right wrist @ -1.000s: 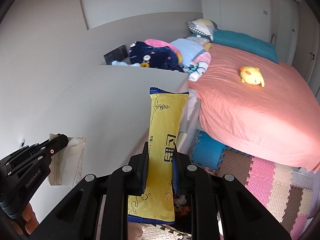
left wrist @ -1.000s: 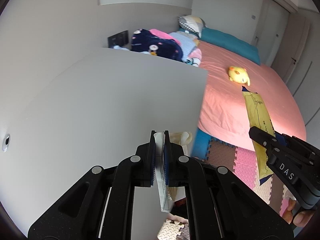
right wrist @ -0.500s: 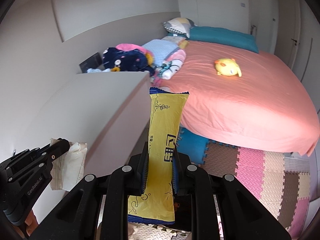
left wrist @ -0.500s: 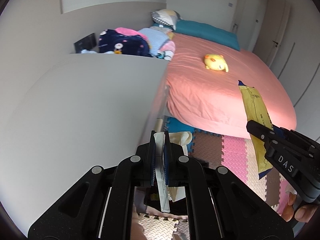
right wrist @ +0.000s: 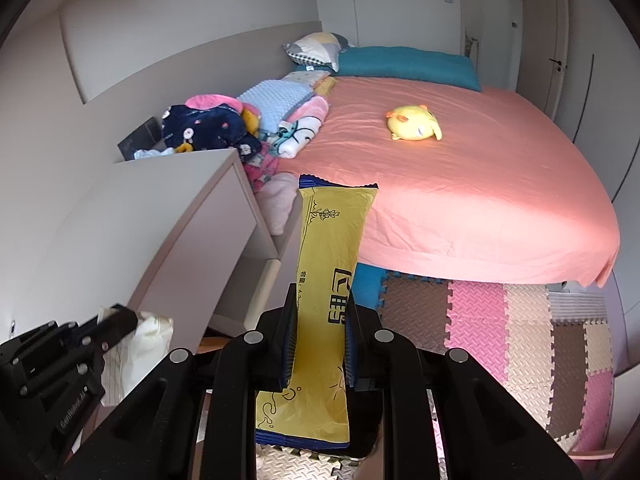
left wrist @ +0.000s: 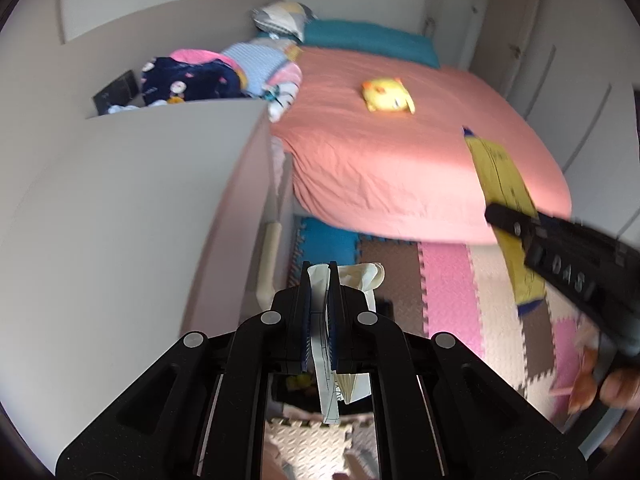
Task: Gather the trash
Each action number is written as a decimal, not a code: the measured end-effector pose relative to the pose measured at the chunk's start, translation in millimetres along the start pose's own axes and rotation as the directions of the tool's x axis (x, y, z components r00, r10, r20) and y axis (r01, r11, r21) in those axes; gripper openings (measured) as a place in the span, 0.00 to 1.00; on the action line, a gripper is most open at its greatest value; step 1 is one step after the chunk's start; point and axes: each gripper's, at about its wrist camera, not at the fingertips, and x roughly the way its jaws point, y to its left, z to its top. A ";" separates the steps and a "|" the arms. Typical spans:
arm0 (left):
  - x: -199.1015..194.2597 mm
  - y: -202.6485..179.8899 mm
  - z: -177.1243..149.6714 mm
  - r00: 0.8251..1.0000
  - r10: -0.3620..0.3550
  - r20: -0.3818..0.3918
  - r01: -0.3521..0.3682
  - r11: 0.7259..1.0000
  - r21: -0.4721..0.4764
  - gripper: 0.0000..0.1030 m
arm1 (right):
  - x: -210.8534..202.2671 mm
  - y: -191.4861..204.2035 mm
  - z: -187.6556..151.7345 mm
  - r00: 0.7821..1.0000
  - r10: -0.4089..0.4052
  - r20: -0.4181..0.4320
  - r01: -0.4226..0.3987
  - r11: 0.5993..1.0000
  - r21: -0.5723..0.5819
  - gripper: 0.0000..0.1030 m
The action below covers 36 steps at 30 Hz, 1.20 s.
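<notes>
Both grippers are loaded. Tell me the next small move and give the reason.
Probably carry both pieces on toward a bin and release nothing yet. The right gripper is shut on the yellow wrapper, the left gripper is shut on the crumpled paper, and no bin shows in either view, only the bed and the foam mats.

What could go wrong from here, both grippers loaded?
1. The right gripper pinches the yellow wrapper only near its lower part; the long upper end stands free and could snag or slip out.
2. The left gripper holds thin paper by an edge, with loose ends hanging; it may tear or drop.
3. No bin shows in either view, and the left view is blurred, so the drop-off spot is uncertain.
</notes>
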 end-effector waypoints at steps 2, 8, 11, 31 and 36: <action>8.4 -2.4 -2.0 0.998 -0.019 -0.056 0.021 0.999 0.030 0.18 | 4.2 1.4 0.8 1.000 -0.011 -0.011 0.010 1.000 -0.013 0.87; 2.4 6.5 -3.5 0.999 0.047 -0.009 -0.047 0.999 0.013 0.94 | 7.5 -2.2 1.8 0.999 -0.038 0.009 0.038 0.999 0.003 0.97; 1.4 9.5 -2.1 0.998 0.058 -0.001 -0.058 0.998 0.009 0.94 | 6.4 -3.4 1.8 0.999 -0.032 0.014 0.032 0.999 0.014 0.97; -2.0 5.9 -4.4 0.998 0.063 0.000 -0.063 0.998 0.022 0.94 | 1.5 -4.5 4.9 0.999 -0.031 0.018 0.031 0.999 0.023 0.97; -3.5 5.6 -4.6 0.998 0.063 0.003 -0.063 0.998 0.027 0.94 | -0.3 -4.2 4.2 0.999 -0.030 0.021 0.030 0.999 0.026 0.97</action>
